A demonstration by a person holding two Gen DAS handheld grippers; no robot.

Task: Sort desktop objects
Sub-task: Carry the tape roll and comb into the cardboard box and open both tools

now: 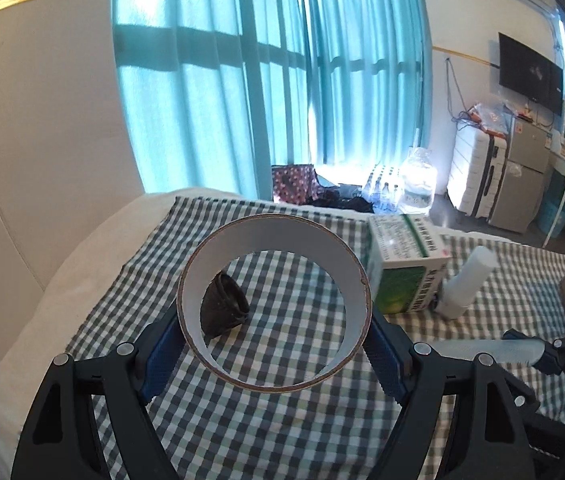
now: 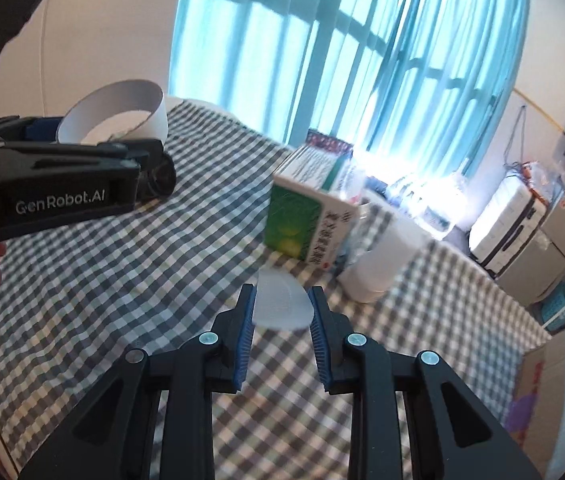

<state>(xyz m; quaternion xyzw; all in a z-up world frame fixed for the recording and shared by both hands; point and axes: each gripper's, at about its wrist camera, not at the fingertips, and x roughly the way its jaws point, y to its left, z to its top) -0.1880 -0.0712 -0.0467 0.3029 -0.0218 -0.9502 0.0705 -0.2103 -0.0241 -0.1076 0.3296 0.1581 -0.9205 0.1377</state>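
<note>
A wide white tape ring (image 1: 274, 304) hung above the checked bed (image 1: 282, 420), clamped in the left tool (image 1: 274, 356). A frosted white tube (image 2: 280, 306) sat in the right tool (image 2: 280, 320). A green-white box (image 1: 406, 268), a white tube (image 1: 468, 282) and a dark cone (image 1: 222, 306) lay on the bed.

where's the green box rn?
The green box sits on the checkered cloth, right of the tape ring held in the left gripper, with a white tube against its right side.

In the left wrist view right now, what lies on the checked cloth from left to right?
Dark ribbed cup → green and white box → white tube → clear tube in the right gripper.
</note>
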